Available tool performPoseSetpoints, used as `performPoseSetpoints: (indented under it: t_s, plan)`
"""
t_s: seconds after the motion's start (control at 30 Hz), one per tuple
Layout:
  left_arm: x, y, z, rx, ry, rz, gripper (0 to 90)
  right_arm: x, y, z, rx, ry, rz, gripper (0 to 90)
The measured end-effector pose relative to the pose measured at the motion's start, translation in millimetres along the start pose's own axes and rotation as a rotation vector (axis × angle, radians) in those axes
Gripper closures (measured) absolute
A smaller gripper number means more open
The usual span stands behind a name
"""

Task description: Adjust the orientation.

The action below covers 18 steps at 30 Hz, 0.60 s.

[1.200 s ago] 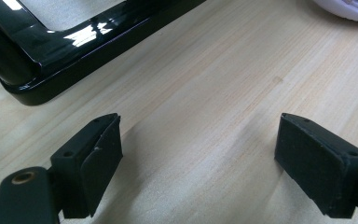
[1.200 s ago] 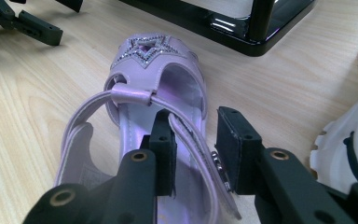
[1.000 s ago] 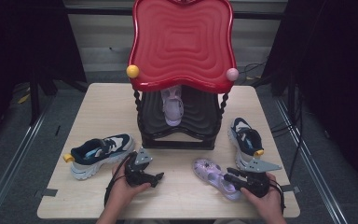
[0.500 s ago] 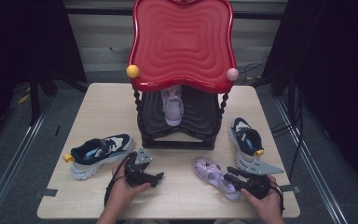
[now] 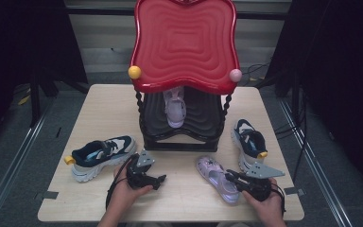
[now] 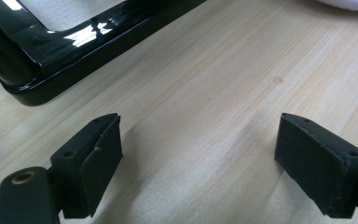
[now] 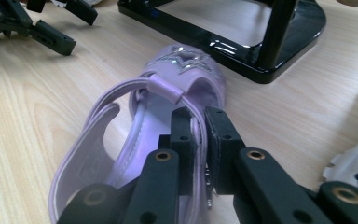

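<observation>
A purple sandal point(image 5: 215, 178) lies on the table in front of the shoe rack, toe toward the rack. My right gripper point(image 5: 230, 176) has just been closing and is now shut on the sandal's side strap point(image 7: 196, 122), which sits pinched between the pads point(image 7: 182, 135). A second purple sandal point(image 5: 175, 107) rests on the rack's lower shelf. My left gripper point(image 5: 159, 179) lies low on the table left of the sandal, open, with bare wood between its pads point(image 6: 100, 158). In the right gripper view the left gripper point(image 7: 70, 27) sits at the top left.
The shoe rack point(image 5: 184, 141) has a black frame and a wavy red top and stands mid-table. A dark blue and white sneaker point(image 5: 101, 153) lies to its left, and its mate point(image 5: 248, 142) to its right, close behind my right hand. The table's front edge point(image 5: 170, 218) is near.
The right gripper's jaws have closed onto the sandal's strap. Both hands and all the shoes kept their places.
</observation>
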<state>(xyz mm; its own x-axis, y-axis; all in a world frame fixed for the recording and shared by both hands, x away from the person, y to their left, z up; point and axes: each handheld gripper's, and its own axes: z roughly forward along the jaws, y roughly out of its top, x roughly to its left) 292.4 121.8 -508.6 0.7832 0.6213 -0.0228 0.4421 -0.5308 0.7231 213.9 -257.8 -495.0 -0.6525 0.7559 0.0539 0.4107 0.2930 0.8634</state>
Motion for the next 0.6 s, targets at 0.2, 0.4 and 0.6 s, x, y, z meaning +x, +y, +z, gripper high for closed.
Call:
performPoseSetpoints:
  t_s: [0.2, 0.4, 0.6]
  plan:
    - [0.0, 0.0, 0.0, 0.000, 0.000, 0.000, 14.2, 2.1, 3.2, -2.2, -0.026, 0.010, -0.005, 83.2]
    - [0.0, 0.0, 0.0, 0.000, 0.000, 0.000, 14.1, 1.1, 7.9, -9.9, -0.065, -0.005, -0.002, 83.3]
    - [0.0, 0.0, 0.0, 0.000, 0.000, 0.000, 14.2, -0.7, 12.1, -16.2, -0.108, -0.006, 0.021, 83.3]
